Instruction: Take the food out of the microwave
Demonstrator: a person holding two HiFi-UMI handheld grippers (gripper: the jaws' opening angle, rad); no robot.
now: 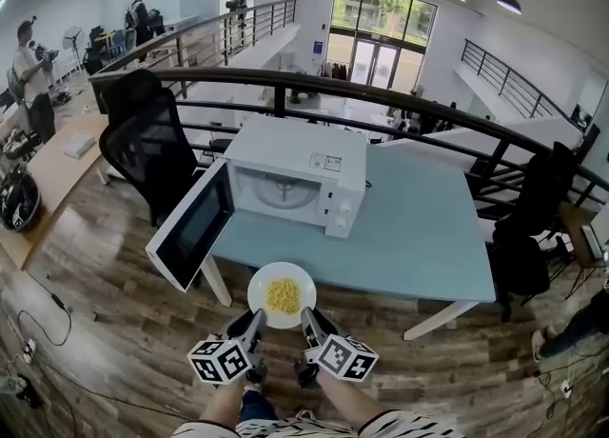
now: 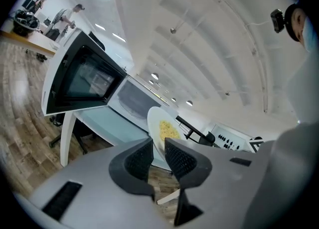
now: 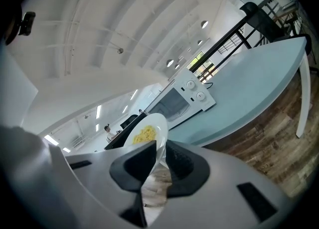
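Observation:
A white plate with yellow food hangs level just off the front edge of the pale blue table. My left gripper is shut on its near left rim and my right gripper on its near right rim. In the left gripper view the plate runs edge-on between the jaws of the left gripper. The right gripper view likewise shows the plate pinched in the right gripper. Behind it stands the white microwave, its door swung wide open to the left and its cavity empty.
A black office chair stands left of the table and another at its right. A black railing runs behind the table. People stand by a wooden desk at far left. The floor is wood.

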